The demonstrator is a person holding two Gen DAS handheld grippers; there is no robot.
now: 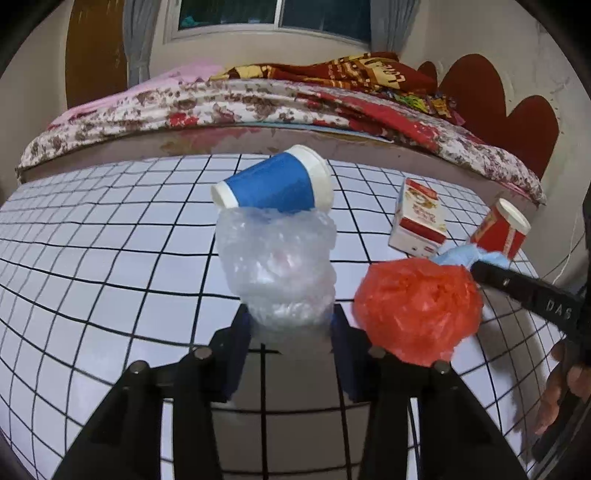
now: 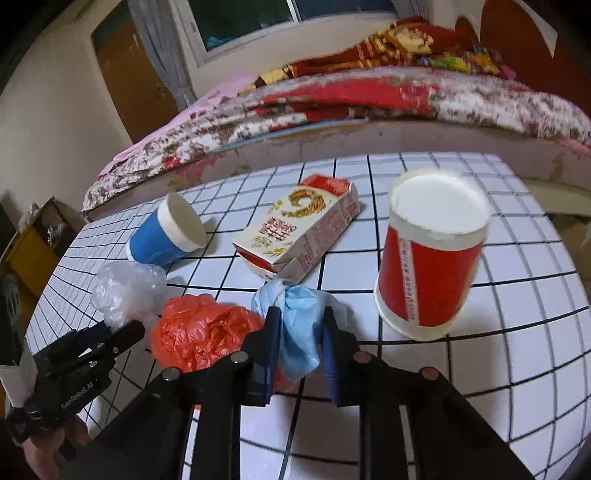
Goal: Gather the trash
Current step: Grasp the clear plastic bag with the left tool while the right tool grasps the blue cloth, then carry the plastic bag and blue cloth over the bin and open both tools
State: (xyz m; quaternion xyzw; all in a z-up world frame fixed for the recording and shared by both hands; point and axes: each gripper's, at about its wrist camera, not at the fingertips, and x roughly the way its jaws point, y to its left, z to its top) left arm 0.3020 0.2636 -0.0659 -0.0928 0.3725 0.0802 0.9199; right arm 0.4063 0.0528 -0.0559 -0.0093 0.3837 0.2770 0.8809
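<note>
While the left claw [image 1: 291, 325] pinches the clear bag [image 1: 277, 266] and the right claw [image 2: 299, 332] the blue glove [image 2: 295, 317], the orange bag [image 2: 199, 332] crowds between; bare desk [image 1: 92, 258] lies leftward, bed [image 1: 221, 107] beyond.

Soft indoor light falls evenly from above; the far window [image 1: 273, 14] is dark. The white, black-gridded surface [image 1: 110, 258] shows a cool bluish cast and faint shadows under the near tongs. Fisheye bending curves the grid lines, and black vignetting fills the corners. The upside-down red paper cup [image 2: 432, 258] is slightly motion-blurred.
</note>
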